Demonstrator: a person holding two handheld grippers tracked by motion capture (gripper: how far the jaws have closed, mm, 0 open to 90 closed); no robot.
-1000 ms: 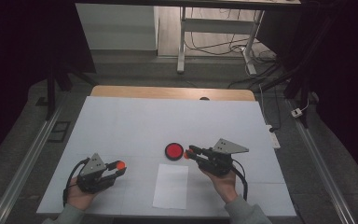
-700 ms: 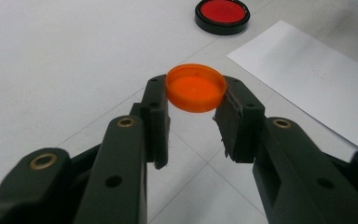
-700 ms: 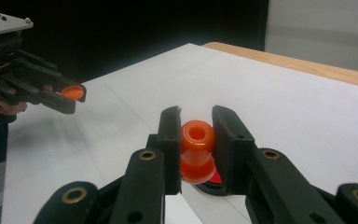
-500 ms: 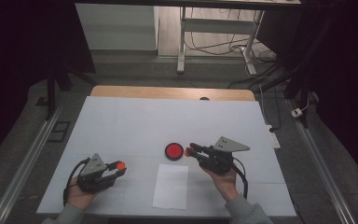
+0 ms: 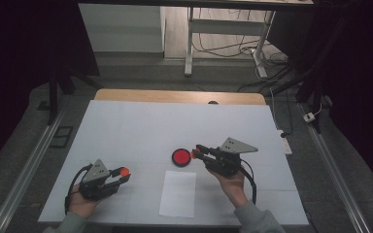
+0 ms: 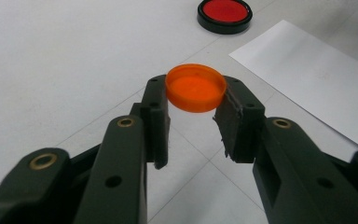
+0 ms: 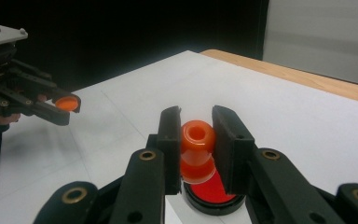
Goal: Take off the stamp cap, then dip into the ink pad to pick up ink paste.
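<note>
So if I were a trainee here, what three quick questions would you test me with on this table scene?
1. True or false: the left gripper holds an orange cap.
2. What does the right gripper grip? A) a sheet of paper B) a small orange bottle C) a cable
3. What lies flat on the table between the two hands, nearer the person than the red pad in its black rim?

Key: 1 true. 2 B, the small orange bottle, open mouth showing, held just above the red pad. 3 a white sheet of paper.
</note>
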